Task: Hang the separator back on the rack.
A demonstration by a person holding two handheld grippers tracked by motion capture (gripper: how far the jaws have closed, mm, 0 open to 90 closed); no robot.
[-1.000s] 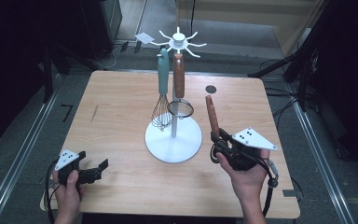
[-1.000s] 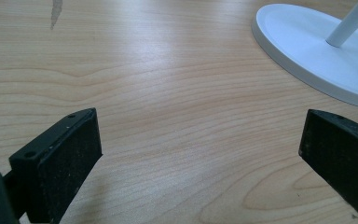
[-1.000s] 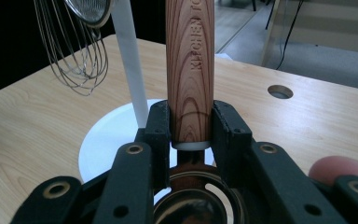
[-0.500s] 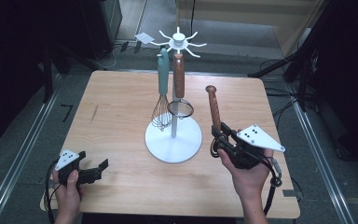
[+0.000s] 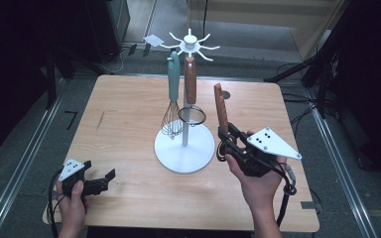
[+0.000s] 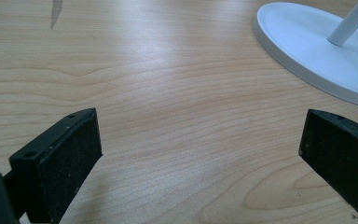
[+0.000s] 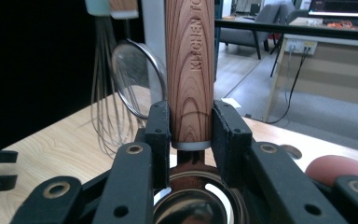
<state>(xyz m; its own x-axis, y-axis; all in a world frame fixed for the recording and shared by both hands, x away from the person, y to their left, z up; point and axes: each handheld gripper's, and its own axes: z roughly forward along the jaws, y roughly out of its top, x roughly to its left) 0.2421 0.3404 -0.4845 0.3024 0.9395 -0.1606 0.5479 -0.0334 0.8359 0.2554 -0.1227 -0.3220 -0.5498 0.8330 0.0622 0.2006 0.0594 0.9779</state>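
**Inspector A:** Count of items, please.

**Inspector B:** One light wooden table [image 5: 129, 114]. One white utensil stand with a round base, a thin pole and a spoked hook crown [image 5: 184, 148], set near the table's middle. Two utensils hang from the crown: one wire whisk with a pale teal handle [image 5: 172, 94] and one small mesh strainer with a brown wooden handle [image 5: 191, 96], side by side, just beside the pole. A third utensil, a wood-grain-handled kitchen tool with a metal head [image 5: 221, 109], is off the stand. Two hand-held grippers in all.

**Inspector A:** State of the right gripper?

**Inspector B:** The right gripper [image 5: 228, 141] is clamped on the wood-grain handle near its lower end, where a pale collar meets the metal head. Both pads press flat against the handle in the right gripper view [image 7: 189, 130]. The handle stands roughly upright, just to the right of the stand's base. The metal head sits inside the gripper frame; its type I cannot tell.

**Inspector A:** And the left?

**Inspector B:** The left gripper [image 5: 101, 181] sits low at the table's near-left corner, jaws spread wide, nothing between them but bare tabletop. It is well apart from the stand, whose base edge appears at the upper right of the left gripper view [image 6: 307, 56].
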